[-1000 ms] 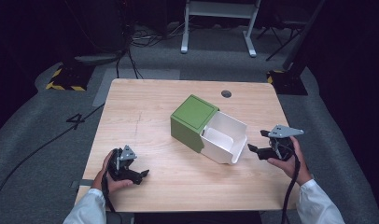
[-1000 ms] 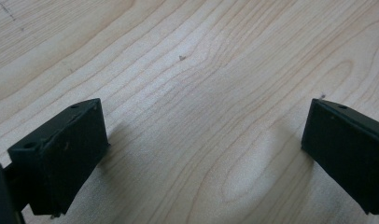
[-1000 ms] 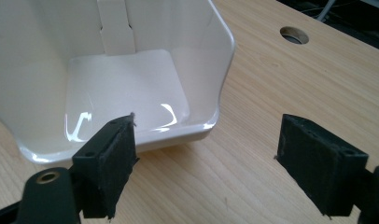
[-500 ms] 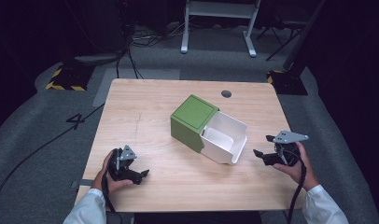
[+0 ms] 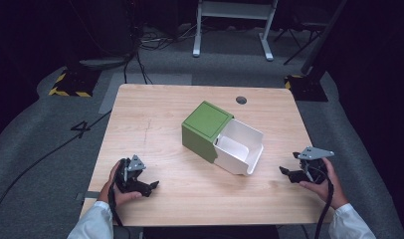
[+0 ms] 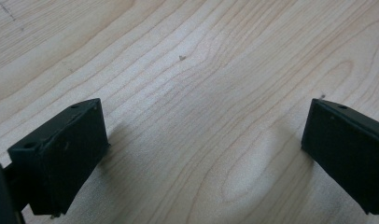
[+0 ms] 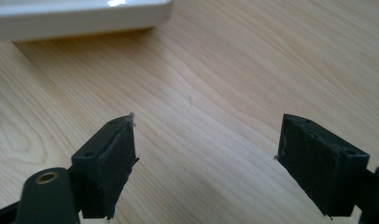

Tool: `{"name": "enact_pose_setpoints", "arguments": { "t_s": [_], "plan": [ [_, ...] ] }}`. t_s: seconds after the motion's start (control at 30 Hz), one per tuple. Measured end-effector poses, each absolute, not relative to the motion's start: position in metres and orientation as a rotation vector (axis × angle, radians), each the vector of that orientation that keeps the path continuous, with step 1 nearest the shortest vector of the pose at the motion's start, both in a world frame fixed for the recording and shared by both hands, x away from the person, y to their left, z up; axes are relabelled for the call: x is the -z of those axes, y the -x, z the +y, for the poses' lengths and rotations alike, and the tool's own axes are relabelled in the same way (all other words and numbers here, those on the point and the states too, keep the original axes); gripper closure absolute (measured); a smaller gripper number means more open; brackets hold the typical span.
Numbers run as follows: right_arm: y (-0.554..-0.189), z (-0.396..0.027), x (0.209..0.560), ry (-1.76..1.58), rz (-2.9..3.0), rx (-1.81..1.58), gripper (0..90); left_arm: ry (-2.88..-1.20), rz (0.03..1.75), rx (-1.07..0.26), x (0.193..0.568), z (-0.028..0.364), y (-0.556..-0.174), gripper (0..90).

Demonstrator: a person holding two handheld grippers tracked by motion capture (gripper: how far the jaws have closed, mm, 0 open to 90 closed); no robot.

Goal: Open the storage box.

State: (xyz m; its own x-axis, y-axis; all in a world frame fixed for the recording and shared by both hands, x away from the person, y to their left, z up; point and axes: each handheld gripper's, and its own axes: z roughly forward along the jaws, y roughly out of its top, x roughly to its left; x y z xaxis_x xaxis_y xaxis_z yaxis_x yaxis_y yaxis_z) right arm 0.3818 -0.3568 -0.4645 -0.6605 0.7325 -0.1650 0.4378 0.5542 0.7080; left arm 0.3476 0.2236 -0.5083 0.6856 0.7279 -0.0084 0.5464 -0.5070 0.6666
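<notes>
A green box (image 5: 204,128) stands in the middle of the wooden table (image 5: 155,119), with a white drawer (image 5: 238,146) pulled out of it toward the right front. The drawer looks empty. My left gripper (image 5: 151,187) rests at the front left of the table, open, with bare wood between its fingers (image 6: 66,154). My right gripper (image 5: 285,173) sits low over the front right of the table, a little way right of the drawer, open and holding nothing. In the right gripper view the drawer's white edge (image 7: 80,18) lies beyond its fingers (image 7: 108,163).
A round dark cable hole (image 5: 241,100) is set near the table's far edge. Grey floor with cables and a yellow-black striped plate (image 5: 70,87) surrounds the table. A white stand (image 5: 235,25) is behind it.
My right gripper has moved down and toward the front right of the table, away from the drawer. The left gripper and the box have stayed where they were.
</notes>
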Motion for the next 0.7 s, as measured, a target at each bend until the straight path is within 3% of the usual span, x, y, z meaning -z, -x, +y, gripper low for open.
{"name": "enact_pose_setpoints", "arguments": {
  "t_s": [0.7],
  "plan": [
    [-0.363,-0.408,0.505,-1.167,2.273,-0.977,16.8,-2.237,0.979,-0.358,0.508,0.223,-0.348,0.2]
  ]
}}
